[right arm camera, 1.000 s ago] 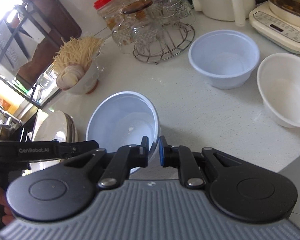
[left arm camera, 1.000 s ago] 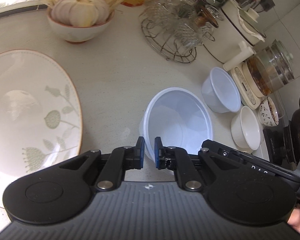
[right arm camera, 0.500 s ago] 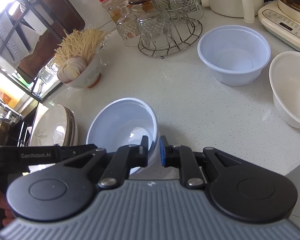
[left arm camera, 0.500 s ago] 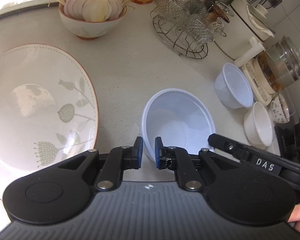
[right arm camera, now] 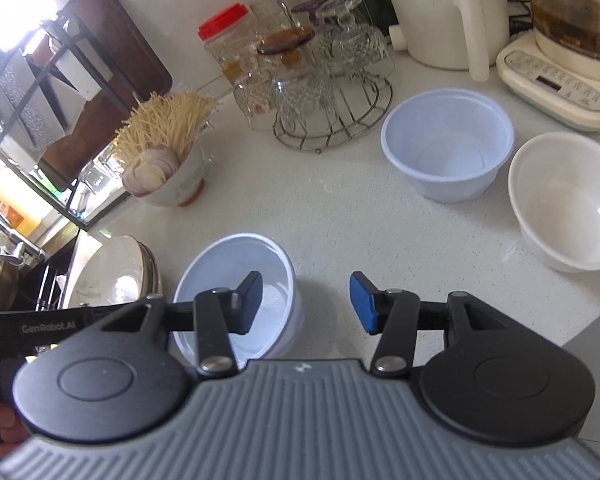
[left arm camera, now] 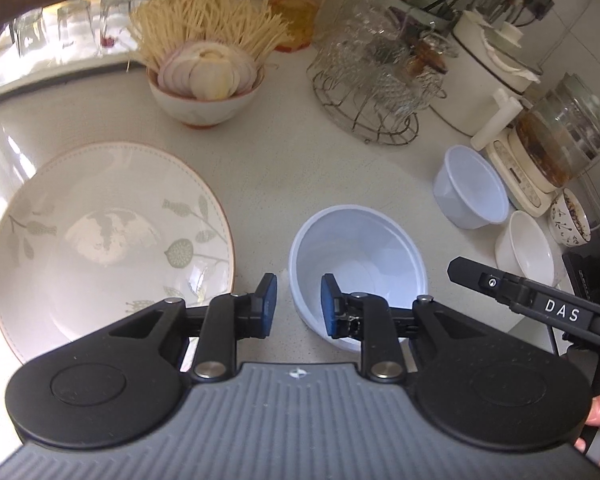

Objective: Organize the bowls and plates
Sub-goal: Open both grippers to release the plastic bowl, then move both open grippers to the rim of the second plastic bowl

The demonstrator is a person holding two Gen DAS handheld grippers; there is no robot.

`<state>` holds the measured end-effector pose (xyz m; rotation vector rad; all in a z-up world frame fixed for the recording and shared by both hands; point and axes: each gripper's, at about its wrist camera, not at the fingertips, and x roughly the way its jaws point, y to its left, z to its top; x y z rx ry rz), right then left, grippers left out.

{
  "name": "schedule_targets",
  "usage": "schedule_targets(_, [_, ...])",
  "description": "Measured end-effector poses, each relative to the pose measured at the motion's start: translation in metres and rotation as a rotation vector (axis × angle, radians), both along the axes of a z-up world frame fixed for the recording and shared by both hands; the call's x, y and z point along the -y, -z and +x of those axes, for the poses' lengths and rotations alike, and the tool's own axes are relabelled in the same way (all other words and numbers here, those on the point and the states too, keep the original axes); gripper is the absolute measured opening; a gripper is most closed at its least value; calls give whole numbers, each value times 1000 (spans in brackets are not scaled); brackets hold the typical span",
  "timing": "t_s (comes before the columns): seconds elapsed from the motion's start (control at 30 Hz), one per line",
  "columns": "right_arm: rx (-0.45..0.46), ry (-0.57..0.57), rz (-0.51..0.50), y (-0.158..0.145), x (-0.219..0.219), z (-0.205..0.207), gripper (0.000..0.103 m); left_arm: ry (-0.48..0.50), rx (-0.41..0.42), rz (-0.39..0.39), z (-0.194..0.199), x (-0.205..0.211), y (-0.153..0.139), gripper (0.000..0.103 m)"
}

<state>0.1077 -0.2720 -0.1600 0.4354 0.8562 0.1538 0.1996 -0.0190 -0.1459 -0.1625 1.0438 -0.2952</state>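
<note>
A pale blue plastic bowl (left arm camera: 360, 256) (right arm camera: 236, 276) stands on the white counter in front of both grippers. My left gripper (left arm camera: 296, 306) straddles its near-left rim, jaws opening, pads off the wall. My right gripper (right arm camera: 306, 300) has its left finger over the bowl's inside and its right finger outside; its jaws are opening too, with the rim loose between them. A second blue bowl (left arm camera: 472, 192) (right arm camera: 448, 144) and a white bowl (left arm camera: 528, 248) (right arm camera: 568, 204) stand to the right. A large leaf-patterned plate (left arm camera: 108, 236) lies left.
A bowl of sliced onion and noodles (left arm camera: 206, 84) (right arm camera: 164, 176) stands at the back, beside a wire rack of glasses (left arm camera: 376, 92) (right arm camera: 324, 96). A white pot (right arm camera: 440, 12), a kettle on its base (right arm camera: 560, 76) and a small patterned bowl (left arm camera: 572, 216) crowd the right.
Both grippers have opened off the blue bowl's rim, the right one wider. The left gripper has drawn up and back, so more of the plate and counter shows.
</note>
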Motion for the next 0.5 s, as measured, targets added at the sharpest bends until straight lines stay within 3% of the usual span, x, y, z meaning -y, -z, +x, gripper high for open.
schedule_targets(0.13, [50,10,-37,-19,-2,-15,52,28,38,-11,-15,1,-20,28])
schedule_targets(0.33, [127,27,-81,-52,-5,-40,52,62,125,43,-40,7,-55,28])
schedule_targets(0.5, [164,41,-99,-72,-7,-52,52,72,144,26,-49,8,-78,28])
